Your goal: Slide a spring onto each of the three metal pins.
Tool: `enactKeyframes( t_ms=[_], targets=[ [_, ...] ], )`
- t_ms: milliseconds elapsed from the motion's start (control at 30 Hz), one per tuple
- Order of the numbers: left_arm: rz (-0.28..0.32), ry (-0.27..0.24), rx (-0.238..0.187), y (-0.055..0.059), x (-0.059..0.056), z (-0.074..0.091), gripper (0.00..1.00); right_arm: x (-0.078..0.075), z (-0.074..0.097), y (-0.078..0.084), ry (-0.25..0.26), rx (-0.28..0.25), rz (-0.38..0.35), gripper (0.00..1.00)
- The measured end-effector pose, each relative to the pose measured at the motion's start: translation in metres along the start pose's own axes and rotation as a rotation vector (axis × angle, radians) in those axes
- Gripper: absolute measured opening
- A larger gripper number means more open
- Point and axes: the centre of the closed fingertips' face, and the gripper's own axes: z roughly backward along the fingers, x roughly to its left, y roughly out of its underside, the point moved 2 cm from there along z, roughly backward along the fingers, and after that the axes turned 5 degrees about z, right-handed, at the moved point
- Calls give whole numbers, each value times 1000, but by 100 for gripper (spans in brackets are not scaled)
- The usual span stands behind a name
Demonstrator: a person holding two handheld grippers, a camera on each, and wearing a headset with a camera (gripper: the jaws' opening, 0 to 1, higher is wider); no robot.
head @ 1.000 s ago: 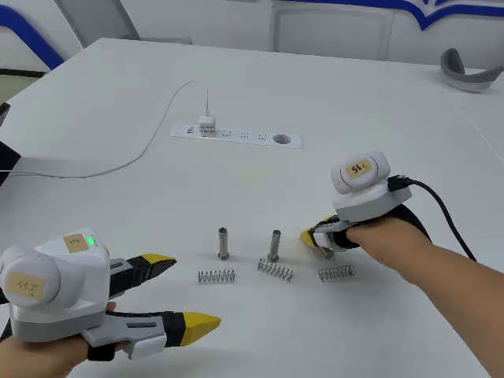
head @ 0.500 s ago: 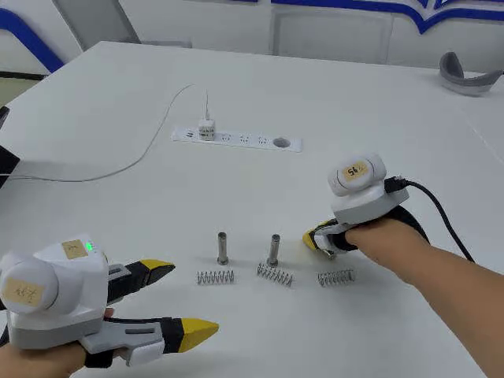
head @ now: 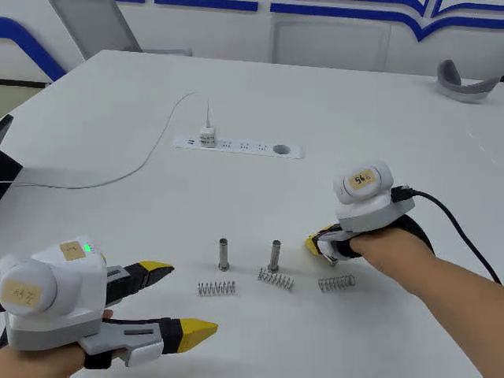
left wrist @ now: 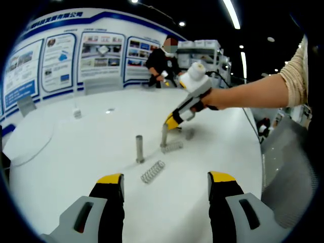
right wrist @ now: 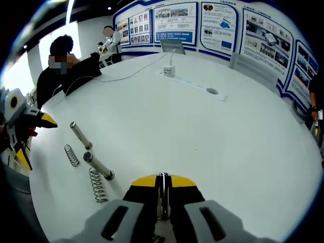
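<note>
L hand-held gripper (head: pixel 183 299) sits near-left, jaws wide apart, nothing held. On white tabletop (head: pixel 315 118): two upright silver metal pins (head: pixel 224 254) w/ three coiled steel springs (head: pixel 216 288) lying just in front. R hand-held gripper (head: pixel 323 246) is clamped on third silver metal pin (right wrist: pixel 162 196), just behind rightmost spring (head: pixel 337 283).

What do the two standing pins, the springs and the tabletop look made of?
Pins: grey metal, likely steel, with a dull sheen along the shaft.
Springs: bright coiled wire, probably steel; the turns glint.
Tabletop: white, smooth and matte, perhaps laminate, though the look leaves it open.
</note>
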Motion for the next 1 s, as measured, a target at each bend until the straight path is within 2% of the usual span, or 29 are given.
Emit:
enactKeyframes(
  t_ms=[467,1000],
  targets=[
    [-5,7,-11,-2,-6,0,68,-1,29,1,23,-60,0,9],
    [-13,10,-13,-5,-7,-1,68,5,47,3,41,-115,-5,9]
  ],
)
